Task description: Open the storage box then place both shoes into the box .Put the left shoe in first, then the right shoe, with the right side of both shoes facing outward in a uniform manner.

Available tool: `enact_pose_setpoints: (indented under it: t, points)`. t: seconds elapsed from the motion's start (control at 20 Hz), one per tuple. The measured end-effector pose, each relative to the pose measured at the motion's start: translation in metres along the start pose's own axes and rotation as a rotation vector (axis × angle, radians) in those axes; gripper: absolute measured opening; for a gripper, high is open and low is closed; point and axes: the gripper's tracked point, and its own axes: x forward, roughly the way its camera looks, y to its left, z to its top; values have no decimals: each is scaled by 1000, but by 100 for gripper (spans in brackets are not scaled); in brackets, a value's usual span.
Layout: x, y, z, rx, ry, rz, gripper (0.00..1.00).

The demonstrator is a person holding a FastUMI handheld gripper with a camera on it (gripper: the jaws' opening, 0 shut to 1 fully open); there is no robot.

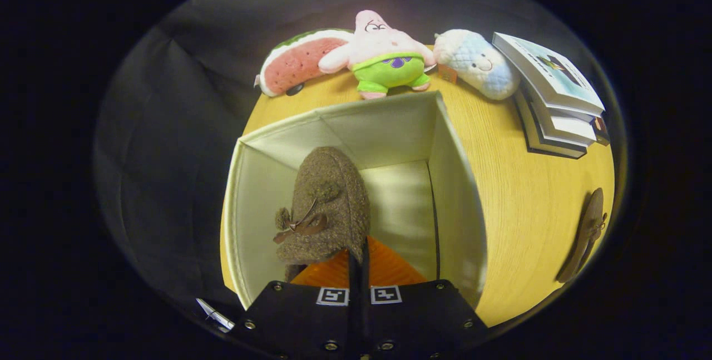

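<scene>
Between our fingers, seen from the gripper view, hangs the brown shoe [325, 204]; we read the gripper [359, 262] as clamped on its heel end, both fingers drawn nearly together with only a thin dark slit between them. The shoe's long axis runs straight ahead of the fingers toward twelve o'clock, toe leading and bow on top, and it sits over the mouth of the open white storage box [456, 193], toward the box's left wall. We cannot tell whether its sole touches the box floor yet.

Bare box floor lies at about one o'clock from the shoe, between it and the right wall, and we judge that room enough for a second shoe alongside. The far wall stands just beyond the toe, so little forward travel is left; the move ahead looks like a short lowering and a release.

Well apart at three o'clock, the other shoe [584, 237] lies on the wooden table [528, 193], its long axis roughly toward twelve to one o'clock. Past the box at twelve o'clock sit a watermelon plush [300, 62], a pink star plush [384, 57] and a pale blue plush [478, 62], with a stack of books [550, 95] at two o'clock, none of them crowding the path between shoe and box.
</scene>
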Motion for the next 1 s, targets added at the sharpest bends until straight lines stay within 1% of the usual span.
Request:
enact_pose_setpoints:
  t: [0.25, 0.35, 0.5, 0.55, 0.6, 0.65, 0.7, 0.75, 0.85, 0.9, 1.0]
  points:
    - [39, 10, -17, -14, 48, -33, 0]
    - [50, 9, -20, -44, 49, -69, 0]
    - [56, 12, -19, -118, 34, -82, 1]
    - [56, 11, -18, -149, 35, -86, 3]
    - [55, 7, -19, -173, 37, -98, 9]
    - [48, 8, -16, -183, 30, -92, 10]
    - [40, 7, -13, -193, 19, -99, 17]
    - [32, 7, -12, -205, 7, -90, 17]
    - [11, 13, -8, -217, -31, -57, 56]
    - [1, 13, -8, -220, -48, -39, 64]
    - [-26, 23, 4, -220, -129, 13, 68]
